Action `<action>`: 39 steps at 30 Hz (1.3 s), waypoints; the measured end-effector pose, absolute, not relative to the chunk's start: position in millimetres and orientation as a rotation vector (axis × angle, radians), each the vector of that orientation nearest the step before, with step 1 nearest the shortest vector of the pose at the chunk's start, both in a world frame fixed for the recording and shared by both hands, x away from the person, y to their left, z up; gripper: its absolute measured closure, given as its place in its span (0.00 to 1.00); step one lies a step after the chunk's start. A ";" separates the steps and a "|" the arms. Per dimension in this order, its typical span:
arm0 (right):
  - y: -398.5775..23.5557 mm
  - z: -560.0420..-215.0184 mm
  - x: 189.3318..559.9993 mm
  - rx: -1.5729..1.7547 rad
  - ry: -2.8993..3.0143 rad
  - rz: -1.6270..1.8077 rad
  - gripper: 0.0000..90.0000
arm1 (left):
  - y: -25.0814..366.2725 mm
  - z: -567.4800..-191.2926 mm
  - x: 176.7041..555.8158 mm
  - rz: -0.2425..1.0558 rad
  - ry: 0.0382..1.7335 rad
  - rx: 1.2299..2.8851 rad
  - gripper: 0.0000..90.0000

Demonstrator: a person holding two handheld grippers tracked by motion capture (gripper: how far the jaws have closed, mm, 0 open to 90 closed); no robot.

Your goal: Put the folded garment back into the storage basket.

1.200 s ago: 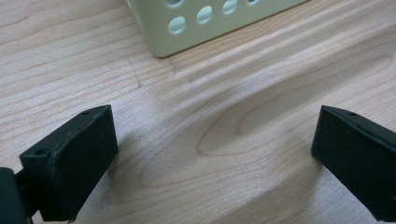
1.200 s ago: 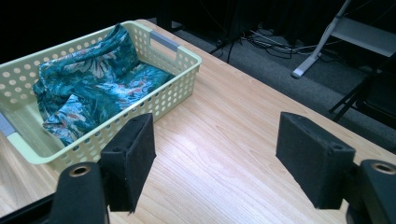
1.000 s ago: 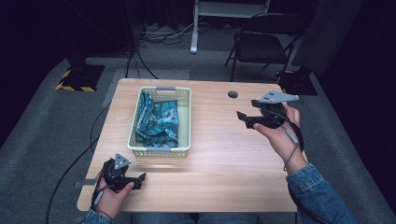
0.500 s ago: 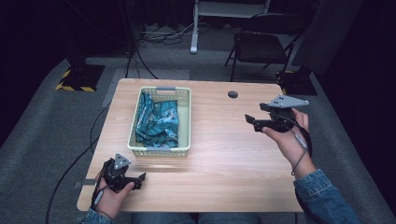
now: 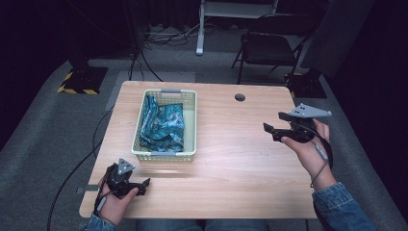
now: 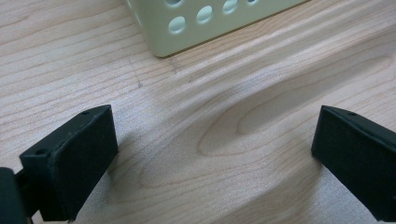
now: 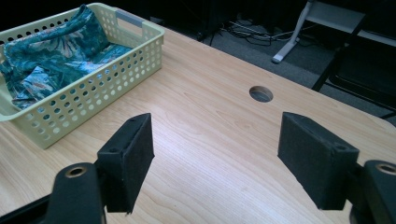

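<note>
A pale green perforated basket (image 5: 166,155) stands on the left half of the wooden table (image 5: 231,163), holding a crumpled teal patterned cloth (image 5: 163,125). My left gripper (image 5: 142,186) rests low at the table's front left corner, just in front of the basket. Its jaws are open over bare wood (image 6: 217,123), and the basket's corner (image 6: 210,18) is just ahead of them. My right gripper (image 5: 269,131) is held above the table's right side, pointing left toward the basket. It is open with nothing between its pads (image 7: 217,135). The basket (image 7: 84,79) and cloth (image 7: 46,60) lie ahead of it to the left.
A round cable hole (image 5: 239,97) sits near the table's far edge, also in the right gripper view (image 7: 260,94). Beyond the table stand a folding chair (image 5: 269,48) and a white stand (image 5: 199,29) with cables on the floor. Bare wood stretches between basket and right hand.
My right hand has carried its open gripper to the right and nearer the person, slightly lower. The left gripper, basket and cloth have not moved.
</note>
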State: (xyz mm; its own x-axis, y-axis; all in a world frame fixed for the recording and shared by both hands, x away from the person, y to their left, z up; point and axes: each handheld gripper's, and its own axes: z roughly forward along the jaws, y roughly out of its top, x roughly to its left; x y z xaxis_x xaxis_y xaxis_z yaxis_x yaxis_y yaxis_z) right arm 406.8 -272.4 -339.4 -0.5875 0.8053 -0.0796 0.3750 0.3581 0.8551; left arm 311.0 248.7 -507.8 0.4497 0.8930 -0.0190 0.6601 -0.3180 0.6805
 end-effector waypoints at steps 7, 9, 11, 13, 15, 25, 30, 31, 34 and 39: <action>-283.8 -346.0 401.9 1.040 2.125 1.150 0.30 | 248.8 -507.8 311.6 0.485 1.291 2.084 0.01; -286.3 -348.0 400.0 1.044 2.125 1.148 0.30 | 248.8 -507.8 311.6 0.485 1.291 2.084 0.01; -289.0 -350.0 398.0 1.049 2.125 1.147 0.30 | 248.9 -507.7 311.6 0.485 1.291 2.084 0.01; -292.3 -352.1 396.1 1.051 2.124 1.146 0.29 | 248.9 -507.7 311.6 0.485 1.291 2.084 0.01; -296.2 -354.1 394.2 1.050 2.126 1.152 0.29 | 248.8 -507.8 312.1 0.484 1.290 2.084 0.01; -313.6 -367.3 386.2 1.069 2.123 1.148 0.29 | 248.7 -507.8 312.9 0.483 1.289 2.084 0.01; -321.2 -375.3 382.3 1.083 2.125 1.139 0.28 | 248.7 -507.8 313.2 0.483 1.289 2.083 0.01; -322.9 -376.8 381.5 1.088 2.124 1.138 0.28 | 248.7 -507.8 313.5 0.483 1.288 2.085 0.01; -328.1 -381.5 379.6 1.108 2.118 1.138 0.28 | 248.7 -507.7 313.7 0.483 1.288 2.085 0.01; -335.5 -387.6 376.0 1.130 2.109 1.131 0.28 | 248.8 -507.6 314.6 0.484 1.287 2.088 0.01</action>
